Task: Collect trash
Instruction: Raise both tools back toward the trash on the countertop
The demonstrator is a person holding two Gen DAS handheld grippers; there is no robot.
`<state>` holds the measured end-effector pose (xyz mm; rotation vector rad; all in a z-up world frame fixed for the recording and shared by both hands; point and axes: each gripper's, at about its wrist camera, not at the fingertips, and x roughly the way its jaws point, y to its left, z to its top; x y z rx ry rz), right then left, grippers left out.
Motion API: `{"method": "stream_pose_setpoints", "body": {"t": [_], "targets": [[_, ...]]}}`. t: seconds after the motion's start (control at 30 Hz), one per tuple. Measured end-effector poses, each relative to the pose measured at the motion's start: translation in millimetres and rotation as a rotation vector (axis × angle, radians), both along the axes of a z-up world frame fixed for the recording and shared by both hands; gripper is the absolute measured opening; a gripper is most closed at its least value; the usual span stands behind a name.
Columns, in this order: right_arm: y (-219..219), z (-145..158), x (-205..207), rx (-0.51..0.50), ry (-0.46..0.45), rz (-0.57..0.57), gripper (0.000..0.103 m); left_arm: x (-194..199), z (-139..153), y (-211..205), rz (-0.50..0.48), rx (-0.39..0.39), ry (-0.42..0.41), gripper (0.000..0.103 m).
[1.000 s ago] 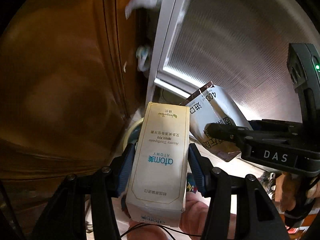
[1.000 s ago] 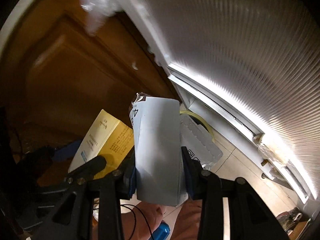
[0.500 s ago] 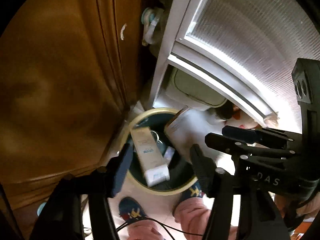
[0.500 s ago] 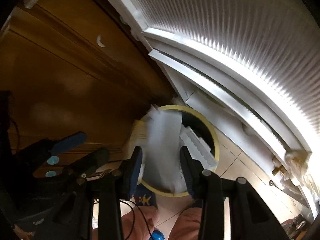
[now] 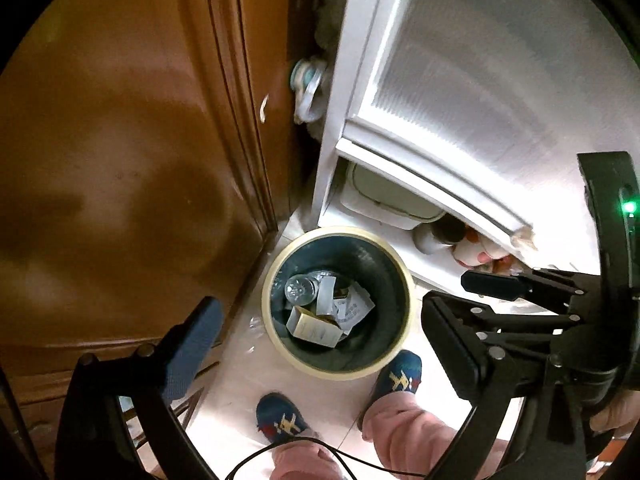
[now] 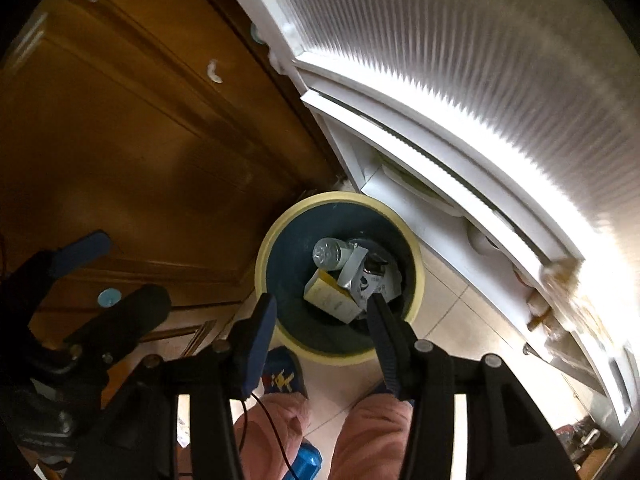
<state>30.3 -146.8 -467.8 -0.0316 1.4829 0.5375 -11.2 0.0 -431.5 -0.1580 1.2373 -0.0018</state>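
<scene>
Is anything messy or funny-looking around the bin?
Mostly tidy: the bottle and boxes lie inside the trash bin. A few small clear scraps sit on the floor beside its rim, near the wooden cabinet. Both grippers are empty.

Your left tool (image 5: 320, 360) is black, with two long arms and a blue bumpy pad (image 5: 192, 348) on the tip of each one. Round silver screws (image 5: 496, 353) sit along the arms. Your right tool (image 6: 320, 336) looks just the same: black arms, blue pads, little round screws. On its frame a small green light (image 5: 629, 207) glows. A thin black cable (image 5: 304, 446) hangs in a loop below the tools. You wear soft pink trousers (image 5: 404, 428). Your slippers (image 5: 398, 376) are dark blue with a yellow and red picture on top, maybe a little figure, but it is too blurry to tell.
</scene>
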Motion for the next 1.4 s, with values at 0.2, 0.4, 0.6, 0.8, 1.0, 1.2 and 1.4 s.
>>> {"method": "stream_pose_setpoints", "body": {"t": [0.2, 0.4, 0.6, 0.8, 1.0, 1.2, 1.4], "targets": [[-5, 54, -12, -0.014, -0.021, -0.002, 0.048, -17, 69, -6, -0.023, -0.004, -0.039, 0.099], [-13, 128, -23, -0.019, -0.075, 0.029, 0.048, -30, 141, -11, -0.056, -0.001, -0.098, 0.099], [-21, 216, -29, -0.004, -0.191, 0.074, 0.048, -37, 217, -9, -0.075, 0.022, -0.196, 0.099], [-25, 298, -24, 0.02, -0.326, 0.086, 0.048, -37, 298, -2, -0.078, 0.033, -0.329, 0.099], [-31, 353, -13, 0.066, -0.435, 0.036, 0.048, -36, 367, -9, -0.1, 0.08, -0.472, 0.099], [-45, 404, 4, 0.123, -0.543, -0.014, 0.048, -28, 419, -15, -0.095, 0.122, -0.559, 0.099], [-52, 427, 23, 0.146, -0.611, -0.07, 0.048, -9, 440, -16, -0.057, 0.133, -0.588, 0.099]]}}
